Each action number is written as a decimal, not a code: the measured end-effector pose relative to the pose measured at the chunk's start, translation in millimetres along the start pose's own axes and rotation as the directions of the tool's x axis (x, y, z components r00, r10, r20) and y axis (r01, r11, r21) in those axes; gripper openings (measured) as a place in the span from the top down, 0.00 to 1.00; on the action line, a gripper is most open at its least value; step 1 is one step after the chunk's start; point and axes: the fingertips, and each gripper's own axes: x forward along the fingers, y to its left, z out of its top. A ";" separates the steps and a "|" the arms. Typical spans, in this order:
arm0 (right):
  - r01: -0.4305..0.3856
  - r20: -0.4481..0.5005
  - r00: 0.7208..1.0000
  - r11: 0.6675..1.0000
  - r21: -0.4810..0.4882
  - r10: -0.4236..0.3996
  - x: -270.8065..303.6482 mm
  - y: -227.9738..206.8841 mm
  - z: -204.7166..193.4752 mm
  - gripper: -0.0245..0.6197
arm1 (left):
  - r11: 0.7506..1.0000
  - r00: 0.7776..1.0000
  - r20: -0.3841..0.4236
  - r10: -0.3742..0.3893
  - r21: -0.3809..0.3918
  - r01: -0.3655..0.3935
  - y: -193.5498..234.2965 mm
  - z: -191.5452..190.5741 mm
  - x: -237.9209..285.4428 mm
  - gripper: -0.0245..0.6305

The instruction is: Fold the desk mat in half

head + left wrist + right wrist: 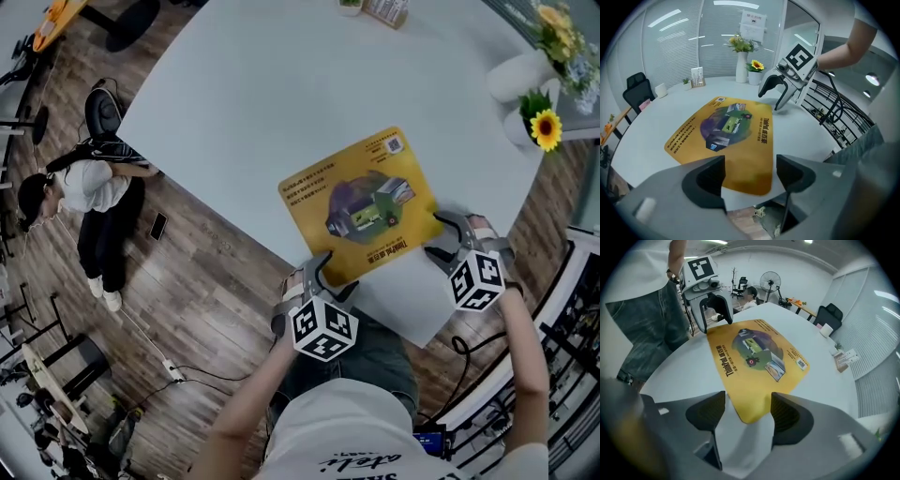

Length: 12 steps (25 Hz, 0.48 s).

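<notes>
1. An office's pale counter (234,112) carries the yellow desk mat (361,202), lying flat by its near edge.
2. Left tongs (336,277) and right tongs (439,237) gape, unclenched, each over a near mat corner.

Open tabletop (281,94) beyond desk mat (361,202); vases (520,75) w/ flowers stand at far-right edge.

Wood-plank floor (216,281), pale table (281,75), perhaps glass walls (679,42)
</notes>
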 end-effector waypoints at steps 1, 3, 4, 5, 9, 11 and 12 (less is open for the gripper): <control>-0.011 -0.009 1.000 1.000 -0.020 0.011 1.4 -0.2 -1.1 0.45 | 1.000 1.000 -0.007 -0.003 0.004 0.003 -1.2 -1.5 1.4 0.46; -0.035 -0.024 0.999 0.998 -0.056 0.034 4.6 -0.1 -1.9 0.45 | 1.000 1.000 -0.017 -0.005 0.012 0.005 -2.9 -3.8 3.9 0.45; -0.048 -0.032 0.998 0.996 -0.074 0.046 6.5 0.2 -2.3 0.45 | 1.000 1.000 -0.022 -0.004 0.014 0.004 -3.5 -4.9 5.2 0.45; -0.062 -0.044 0.997 0.994 -0.095 0.058 8.8 0.7 -3.4 0.45 | 1.000 1.000 -0.027 -0.002 0.016 0.003 -4.0 -6.0 6.6 0.45; -0.112 -0.099 0.990 0.980 -0.167 0.096 18.0 1.5 -8.6 0.46 | 1.000 0.999 -0.043 0.004 0.013 -0.004 -5.2 -9.9 12.0 0.45; -0.149 -0.108 0.985 0.974 -0.170 0.132 19.9 1.8 -8.7 0.45 | 1.000 0.999 -0.046 0.013 0.018 -0.012 -4.4 -10.3 14.0 0.45; -0.171 -0.112 0.982 0.971 -0.169 0.154 20.9 2.4 -8.7 0.46 | 1.000 0.999 -0.047 0.019 0.025 -0.018 -3.6 -10.5 14.6 0.46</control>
